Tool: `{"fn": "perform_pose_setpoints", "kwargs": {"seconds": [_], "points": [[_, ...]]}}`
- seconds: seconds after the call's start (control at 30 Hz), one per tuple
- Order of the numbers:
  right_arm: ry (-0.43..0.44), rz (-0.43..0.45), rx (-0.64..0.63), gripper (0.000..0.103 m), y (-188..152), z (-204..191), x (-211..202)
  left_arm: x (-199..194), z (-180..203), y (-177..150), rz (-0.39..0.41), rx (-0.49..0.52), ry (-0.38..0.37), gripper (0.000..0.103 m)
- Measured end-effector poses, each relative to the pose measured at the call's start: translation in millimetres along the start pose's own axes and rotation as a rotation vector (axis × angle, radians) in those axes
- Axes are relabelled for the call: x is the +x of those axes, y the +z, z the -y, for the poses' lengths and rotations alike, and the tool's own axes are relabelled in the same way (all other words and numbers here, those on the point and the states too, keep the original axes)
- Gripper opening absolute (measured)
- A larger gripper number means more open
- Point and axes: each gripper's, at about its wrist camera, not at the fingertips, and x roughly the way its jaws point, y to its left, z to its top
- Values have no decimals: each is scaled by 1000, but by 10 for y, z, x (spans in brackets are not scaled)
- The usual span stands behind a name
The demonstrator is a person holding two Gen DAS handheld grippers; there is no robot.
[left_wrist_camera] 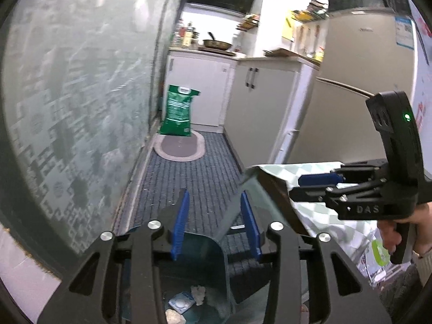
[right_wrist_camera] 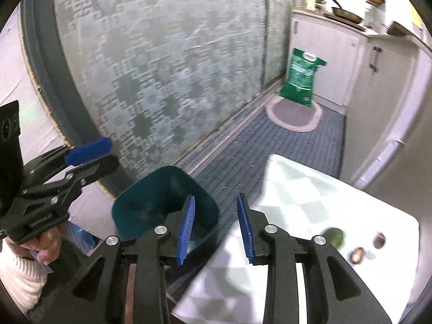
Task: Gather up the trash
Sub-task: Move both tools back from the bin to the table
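A narrow kitchen runs back from the cameras, with a blue-grey woven floor covering, a patterned frosted glass partition along one side and white cabinets along the other. At the far end a green sack stands upright at the back edge of an oval mat, and a pan sits on the counter above. In the foreground a table covered by a pale green and white checked cloth carries a dark green leafy scrap and two small brown bits near its edge. Just beside the table's corner, on the floor, stands a dark teal trash bin; the left wrist view looks down into it and shows crumpled white paper and a small round white-and-blue packet lying at the bottom. The left gripper hangs over the bin with its blue pads spread apart and nothing between them. The right gripper hovers above the gap between bin and table edge, its pads likewise parted and empty. Each tool is held by a hand, a white knitted sleeve showing on the left arm.
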Motion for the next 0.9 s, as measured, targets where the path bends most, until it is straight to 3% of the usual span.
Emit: {"fn": "perform_pose_setpoints", "kwargs": {"seconds": [0.1, 0.43, 0.57, 0.9], "points": [[-58, 10, 12, 36, -90, 201, -101, 91, 235, 51, -19, 40, -32, 50], [-158, 18, 88, 42, -414, 814, -363, 510, 932, 165, -106, 181, -109, 53], [-171, 7, 132, 43, -557, 1047, -420, 719, 1177, 186, -144, 257, -114, 59], [-154, -43, 218, 43, -811, 1367, -395, 1260, 1568, 163, -266, 409, -142, 59]]}}
